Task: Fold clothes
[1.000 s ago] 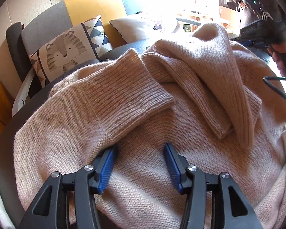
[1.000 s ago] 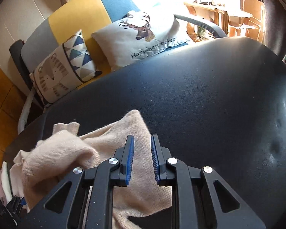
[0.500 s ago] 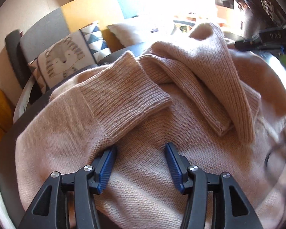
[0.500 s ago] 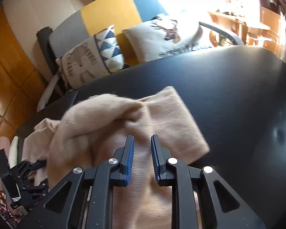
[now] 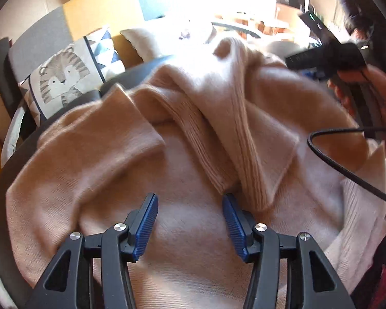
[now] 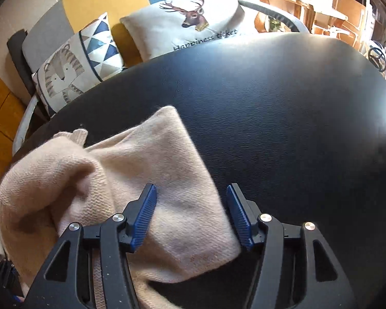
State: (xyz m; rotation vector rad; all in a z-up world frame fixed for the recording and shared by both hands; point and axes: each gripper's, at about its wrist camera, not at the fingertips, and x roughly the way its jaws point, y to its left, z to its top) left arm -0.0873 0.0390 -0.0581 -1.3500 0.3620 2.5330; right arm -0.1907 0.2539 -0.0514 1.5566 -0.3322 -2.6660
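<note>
Sweater: a beige knit sweater (image 5: 182, 170) lies spread over the black padded surface (image 6: 283, 108); in the left wrist view it fills most of the frame.
Sleeves: in the left wrist view one ribbed cuff (image 5: 131, 128) is folded across the body toward 10 o'clock, and a second ribbed sleeve (image 5: 234, 139) runs from 12 o'clock down to the centre, lying over the body.
Folded edge: in the right wrist view a flat folded part of the sweater (image 6: 167, 180) reaches from 8 o'clock to the centre, its corner pointing toward 12 o'clock, with bare surface from 1 to 5 o'clock.
Left gripper: the left gripper (image 5: 190, 221) hovers at 6 o'clock over the sweater body; its jaws are closing a little but stand apart, and the blue pads (image 5: 146, 226) press on nothing.
Right gripper: the right gripper (image 6: 191, 213) has its jaws opening; the folded edge lies between them, and the pads are clear of it.
Right hand: in the left wrist view a person's hand (image 5: 368, 87) with a black tool shows at 2 o'clock, blurred.
Cable: a black cable (image 5: 347, 170) curves over the sweater at 3 o'clock.
Background: a tiger cushion (image 6: 69, 72) at 10 o'clock and a deer cushion (image 6: 187, 20) at 12 o'clock rest on a sofa (image 6: 105, 0) beyond the surface.
</note>
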